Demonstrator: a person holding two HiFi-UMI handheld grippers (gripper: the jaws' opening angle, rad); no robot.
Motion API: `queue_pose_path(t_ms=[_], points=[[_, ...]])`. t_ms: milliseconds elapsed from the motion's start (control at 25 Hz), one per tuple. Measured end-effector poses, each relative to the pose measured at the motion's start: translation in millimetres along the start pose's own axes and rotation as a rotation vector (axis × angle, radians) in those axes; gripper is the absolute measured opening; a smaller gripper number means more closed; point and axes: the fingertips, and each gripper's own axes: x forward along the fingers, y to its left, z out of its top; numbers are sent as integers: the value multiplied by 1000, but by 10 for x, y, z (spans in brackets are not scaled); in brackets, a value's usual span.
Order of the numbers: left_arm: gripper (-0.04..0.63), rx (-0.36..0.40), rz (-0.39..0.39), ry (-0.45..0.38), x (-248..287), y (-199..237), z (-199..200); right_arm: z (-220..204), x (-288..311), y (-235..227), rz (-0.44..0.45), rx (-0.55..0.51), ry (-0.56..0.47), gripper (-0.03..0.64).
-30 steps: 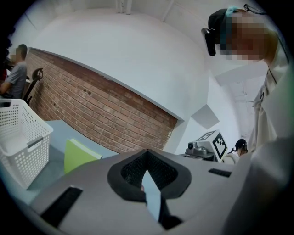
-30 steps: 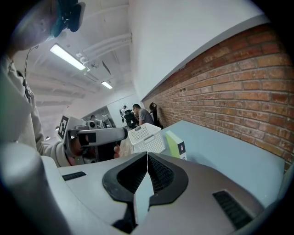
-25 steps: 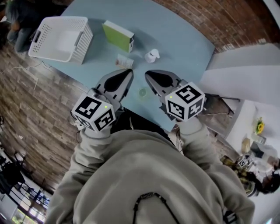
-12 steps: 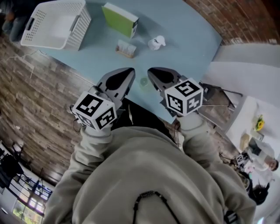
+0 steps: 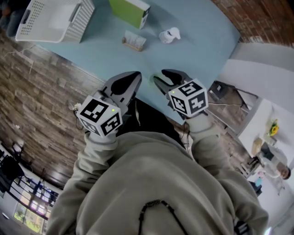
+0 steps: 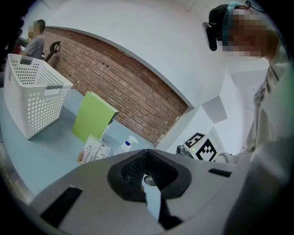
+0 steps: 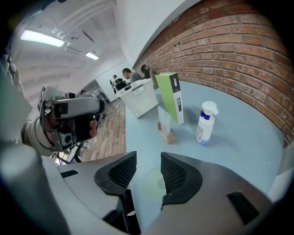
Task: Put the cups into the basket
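A clear, pale green cup [image 7: 152,182] stands on the blue table [image 7: 239,137] near its front edge. In the right gripper view it shows through the gap between the jaws. My right gripper [image 7: 148,158] is open above it and tilted down; its jaws have just been opening and the pads do not touch the cup. In the head view the right gripper [image 5: 161,78] covers the cup. My left gripper [image 5: 133,79] hovers beside it, shut and empty [image 6: 147,153]. The white perforated basket [image 5: 50,18] stands at the table's far left corner.
Between the cup and the basket stand a green box [image 5: 131,9], a small card holder [image 5: 134,40] and a white spray bottle [image 5: 169,35]. A brick wall [image 7: 229,55] runs along the table's far side. People stand beyond the basket [image 6: 32,96].
Both grippers have sunk toward the table's front edge. The right gripper has tipped further down and now covers the cup, which showed between the two grippers before.
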Motion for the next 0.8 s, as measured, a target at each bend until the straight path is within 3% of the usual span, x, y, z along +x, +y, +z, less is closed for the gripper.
queue_pose_path(t_ms=[320, 800], points=[[-4, -55, 51, 22, -136, 217, -144, -291, 271, -41, -52, -83, 110, 269], [-5, -108, 64, 50, -153, 280, -514, -760, 619, -159, -108, -211, 249, 368]])
